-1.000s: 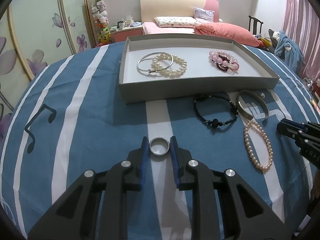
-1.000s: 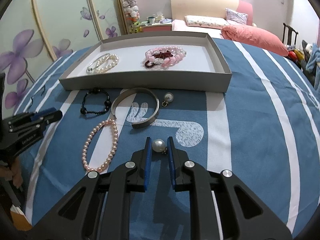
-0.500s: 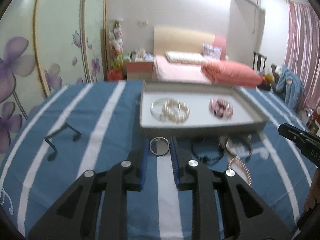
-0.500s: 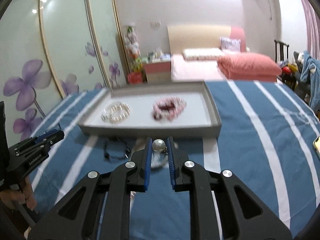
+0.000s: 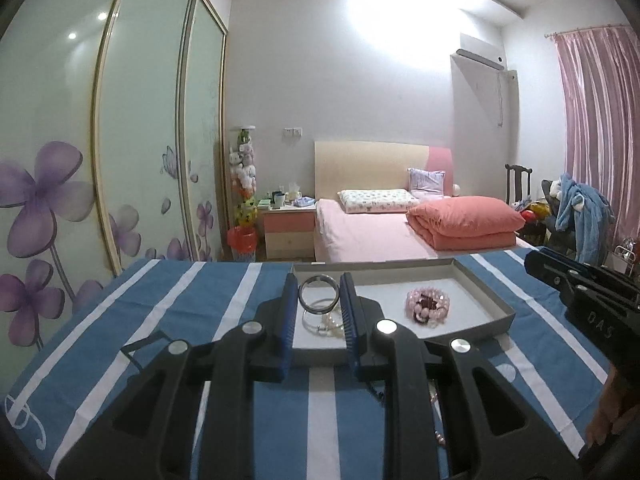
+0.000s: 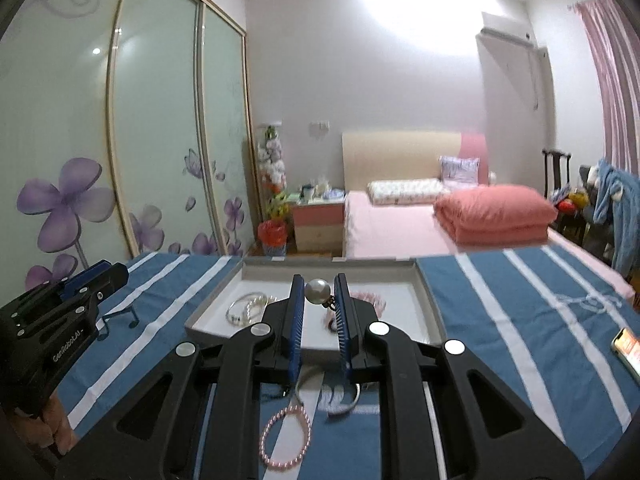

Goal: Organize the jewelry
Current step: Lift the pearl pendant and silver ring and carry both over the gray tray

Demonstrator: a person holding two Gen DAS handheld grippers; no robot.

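The left gripper [image 5: 319,295] pinches a silver ring [image 5: 319,294]; the right gripper [image 6: 317,294] clamps a pearl earring [image 6: 318,291]. Both are held near the grey tray's [image 6: 425,296] front wall. "GenRobot.AI" is printed on the left gripper's body.

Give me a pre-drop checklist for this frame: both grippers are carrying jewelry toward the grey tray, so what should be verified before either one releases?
1. Left gripper clamped on the silver ring: ok, ring sits squarely between the jaws.
2. Right gripper clamped on the pearl earring: ok, though only the pearl is pinched.
3. Grey tray ahead of both grippers: ok.
4. Free floor space in the tray: ok, bare patch beside the pink bead bracelet.
5. Held pieces directly over the tray: cannot tell from these angles.
6. Pink pearl strand on the cloth: not ok, not yet in the tray.
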